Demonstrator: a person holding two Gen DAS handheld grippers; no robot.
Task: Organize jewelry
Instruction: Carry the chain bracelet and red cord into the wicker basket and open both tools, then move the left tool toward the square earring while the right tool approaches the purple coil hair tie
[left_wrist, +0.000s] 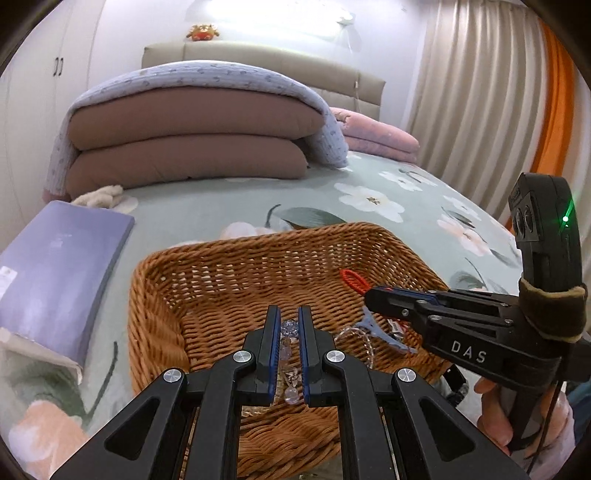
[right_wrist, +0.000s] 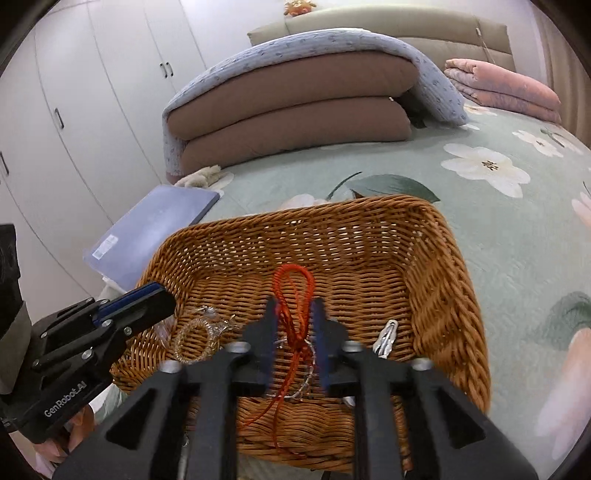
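Left tongs (left_wrist: 289, 334) nearly closed, pinching clear bead strand (left_wrist: 288, 350) over wicker basket (left_wrist: 236, 266), frame centre. Right tongs (right_wrist: 295, 332) part-open around red cord (right_wrist: 291, 295), grip unclear. Step: dropping pieces into basket. Next: release, withdraw.

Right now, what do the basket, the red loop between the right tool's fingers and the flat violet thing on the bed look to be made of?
Basket: woven wicker or rattan-like strands, tan and matte; the open weave shows. Could be synthetic.
Red loop: braided cord or string, slightly shiny; it hangs limp and twisted.
Flat violet thing: likely a card or board box, smooth satin face with a small label; the material is unclear.
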